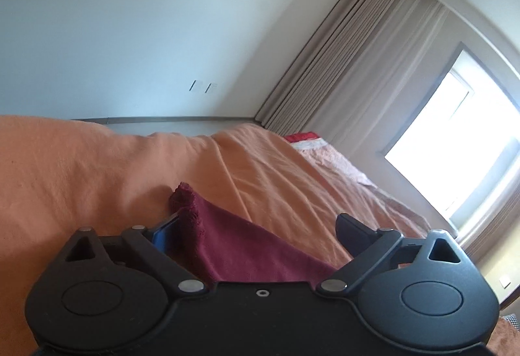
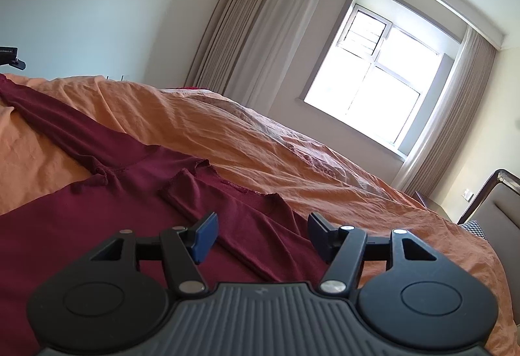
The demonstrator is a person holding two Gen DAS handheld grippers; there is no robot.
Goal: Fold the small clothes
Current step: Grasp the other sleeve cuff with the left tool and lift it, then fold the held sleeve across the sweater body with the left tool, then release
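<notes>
A bedroom with pale walls, long curtains [image 2: 247, 14] and a bright window [image 2: 373, 76] surrounds a bed [image 2: 227, 122] covered by an orange sheet, which serves as the folding surface. The dark red garment [image 2: 97, 226] lies spread on it in the lower left of the right wrist view, one long sleeve [image 2: 58, 118] stretching toward the upper left, another flap lying across the middle. The right gripper [image 2: 261, 234] hovers low over that flap with jaws wide apart, apparently placed to take hold of an edge. In the left wrist view the left gripper [image 1: 256, 230] also has wide jaws, set astride a bunched cuff or corner of the garment [image 1: 185, 196], probably ready to pinch it for a fold.
</notes>
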